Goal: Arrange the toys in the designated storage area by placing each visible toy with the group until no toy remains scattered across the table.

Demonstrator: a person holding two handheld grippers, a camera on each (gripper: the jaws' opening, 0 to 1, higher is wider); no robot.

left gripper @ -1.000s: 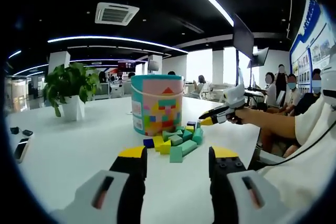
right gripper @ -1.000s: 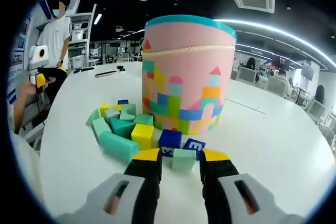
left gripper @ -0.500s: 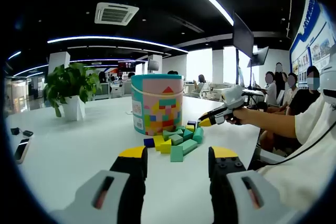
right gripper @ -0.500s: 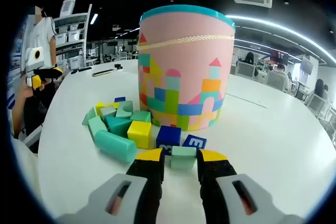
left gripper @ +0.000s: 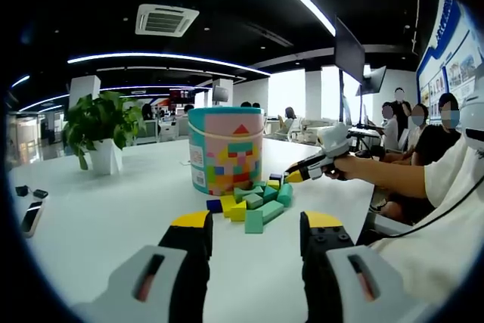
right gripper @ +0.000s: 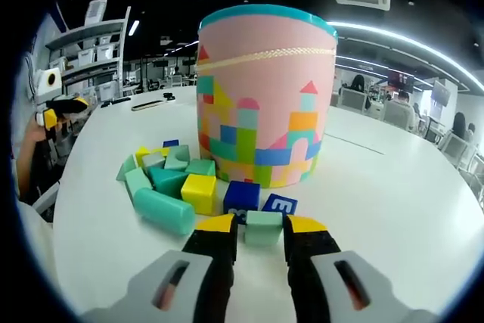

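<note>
My right gripper (right gripper: 255, 230) has its jaws around a pale green block (right gripper: 264, 227) on the white table (right gripper: 393, 187), beside the block pile (right gripper: 178, 184) at the foot of the pink bucket (right gripper: 266, 96). My left gripper (left gripper: 255, 231) hangs with jaws apart, well back from the pile. A potted plant (left gripper: 100, 128) stands on the table in an office with ceiling strip lights and seated people (left gripper: 423, 135).

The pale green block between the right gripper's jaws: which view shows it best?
The right gripper view. There the pale green block sits close up between the right gripper jaws, beside the blue blocks. In the left gripper view, the right gripper tip is far off at the pile's edge and that block can't be picked out.
</note>
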